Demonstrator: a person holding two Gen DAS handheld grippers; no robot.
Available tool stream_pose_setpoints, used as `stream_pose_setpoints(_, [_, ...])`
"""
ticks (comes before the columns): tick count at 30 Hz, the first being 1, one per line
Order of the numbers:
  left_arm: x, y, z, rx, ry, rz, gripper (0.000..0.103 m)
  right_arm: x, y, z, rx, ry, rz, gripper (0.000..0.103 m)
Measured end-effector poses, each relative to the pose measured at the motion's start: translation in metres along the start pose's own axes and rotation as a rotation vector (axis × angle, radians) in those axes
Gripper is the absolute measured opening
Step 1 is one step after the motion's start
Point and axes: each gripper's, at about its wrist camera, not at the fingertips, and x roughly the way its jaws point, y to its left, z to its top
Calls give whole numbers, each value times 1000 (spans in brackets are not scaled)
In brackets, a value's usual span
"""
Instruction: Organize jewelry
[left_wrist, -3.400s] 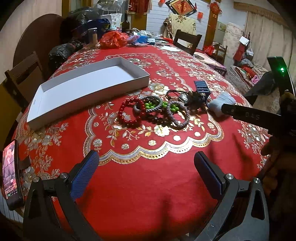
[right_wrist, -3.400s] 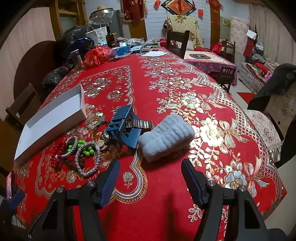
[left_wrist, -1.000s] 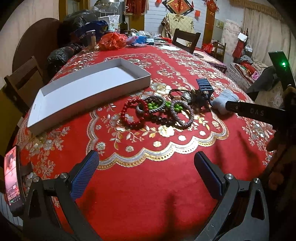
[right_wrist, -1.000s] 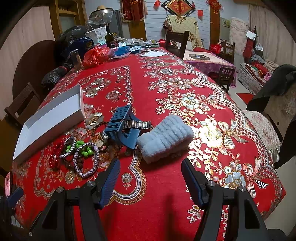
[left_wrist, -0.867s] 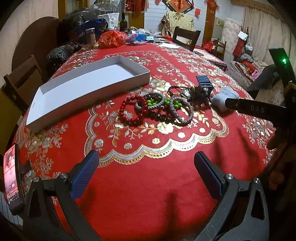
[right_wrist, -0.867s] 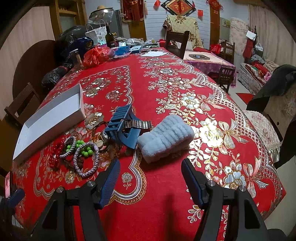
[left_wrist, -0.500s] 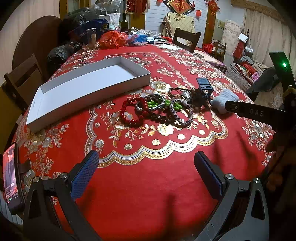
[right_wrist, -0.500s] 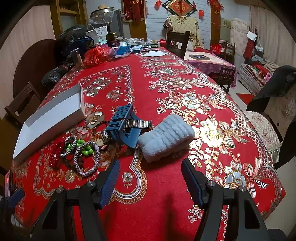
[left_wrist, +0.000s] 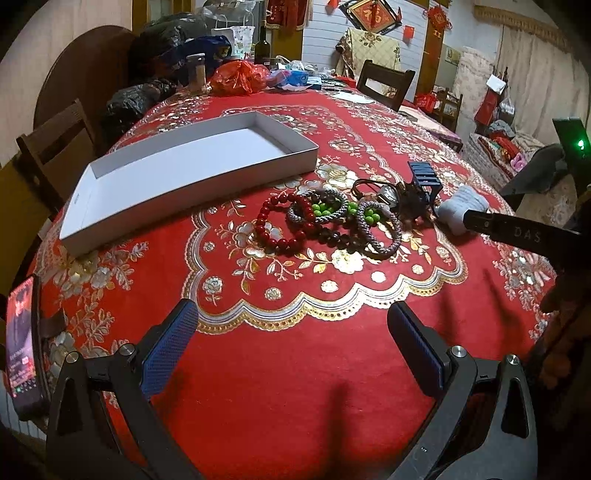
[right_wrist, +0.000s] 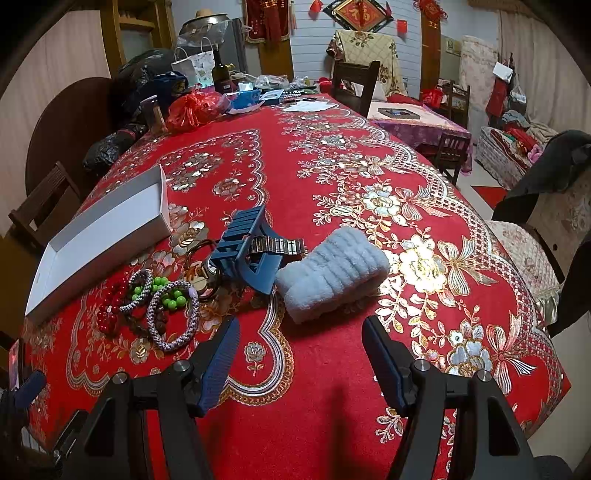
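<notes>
Left wrist view, left tongs (left_wrist: 291, 347) spread above tablecloth, bracelets (left_wrist: 325, 221) beside white box (left_wrist: 184, 177), right tongs (right_wrist: 301, 354) spread.

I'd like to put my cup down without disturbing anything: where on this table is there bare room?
The white box is empty inside. Bare cloth lies between the bracelets and the left tool, and right of the blue fluffy band. It is crowded from the bracelets to the blue hair claw, and at the far end.
</notes>
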Motion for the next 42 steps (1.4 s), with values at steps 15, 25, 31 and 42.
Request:
stream_pose_setpoints(15, [2, 4, -1, -33, 24, -54, 102, 0, -1, -1, 2, 0, -1, 66])
stream_pose_setpoints(25, [1, 6, 0, -25, 19, -35, 102, 1, -2, -1, 2, 0, -3, 66])
stream_pose_setpoints(31, [4, 6, 0, -24, 34, -39, 102, 1, -1, -1, 3, 0, -3, 66])
stream_pose_setpoints(42, [-1, 14, -2, -72, -29, -7, 102, 1, -2, -1, 0, -1, -3, 66])
